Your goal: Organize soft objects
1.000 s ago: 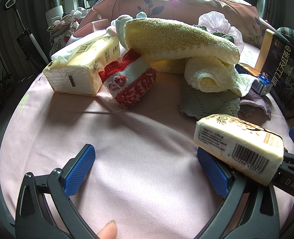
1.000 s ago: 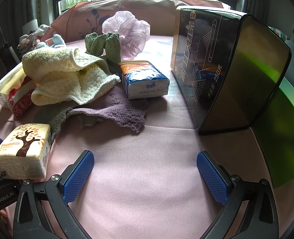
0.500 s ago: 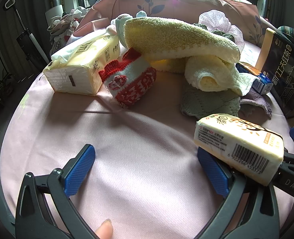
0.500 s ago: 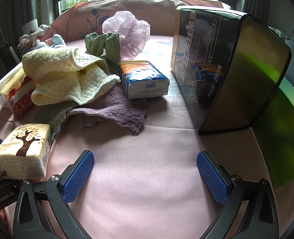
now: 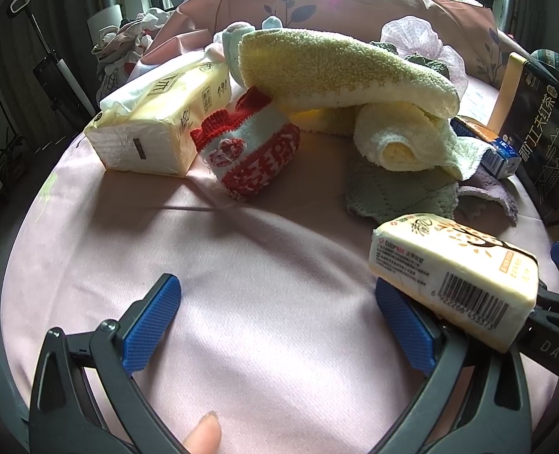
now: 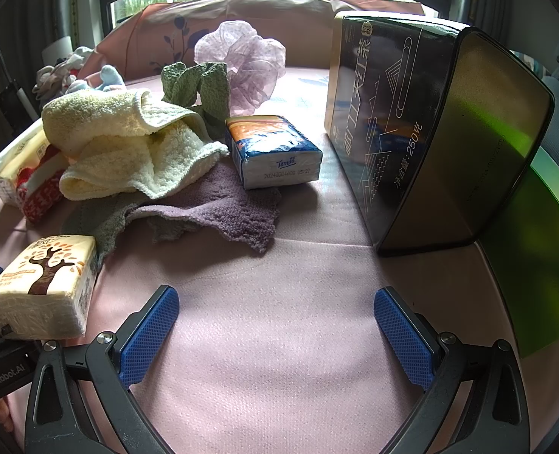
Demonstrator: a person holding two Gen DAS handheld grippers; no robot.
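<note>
A heap of soft things lies on the pink cloth-covered table [image 5: 101, 234]. On top is a yellow towel [image 5: 340, 72] [image 6: 128, 140]; a green cloth [image 5: 396, 193] and a purple cloth [image 6: 219, 212] lie under it. A red-and-white knitted piece [image 5: 249, 155] leans on a large tissue pack [image 5: 158, 125]. My left gripper [image 5: 277, 321] is open over bare cloth. A small tissue pack [image 5: 453, 280] [image 6: 45, 287] lies just right of its right finger. My right gripper [image 6: 275, 333] is open too, with nothing between its fingers.
A black tea box [image 6: 412, 125] stands at the right, with a green panel [image 6: 536, 265] beside it. A blue Tempo tissue pack [image 6: 275, 151], a knitted green cloth [image 6: 200, 83] and a lilac frilly cap [image 6: 245, 64] sit behind the heap. A fingertip [image 5: 202, 433] shows at the bottom edge.
</note>
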